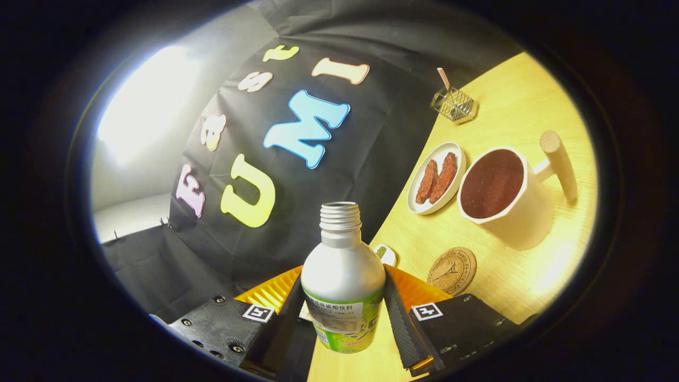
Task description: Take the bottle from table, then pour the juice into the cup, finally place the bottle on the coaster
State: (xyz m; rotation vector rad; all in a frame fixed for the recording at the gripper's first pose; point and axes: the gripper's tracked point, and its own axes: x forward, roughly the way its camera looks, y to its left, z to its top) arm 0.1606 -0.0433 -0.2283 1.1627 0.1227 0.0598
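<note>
My gripper (344,302) is shut on a silver bottle (343,265) with a green label, both fingers pressing its sides. The bottle's threaded neck is uncapped and points away from me. The whole view is tilted, so the table slants. Beyond the fingers to the right stands a white cup (504,196) with a wooden handle, filled with dark red juice. A round cork coaster (452,270) lies on the table between the cup and my right finger, with nothing on it.
A white oval plate (416,199) with two brown pieces of food sits beside the cup on the wooden table (530,106). A small wire holder (454,104) stands farther back. A small white item (385,254) lies near the table's edge by the bottle.
</note>
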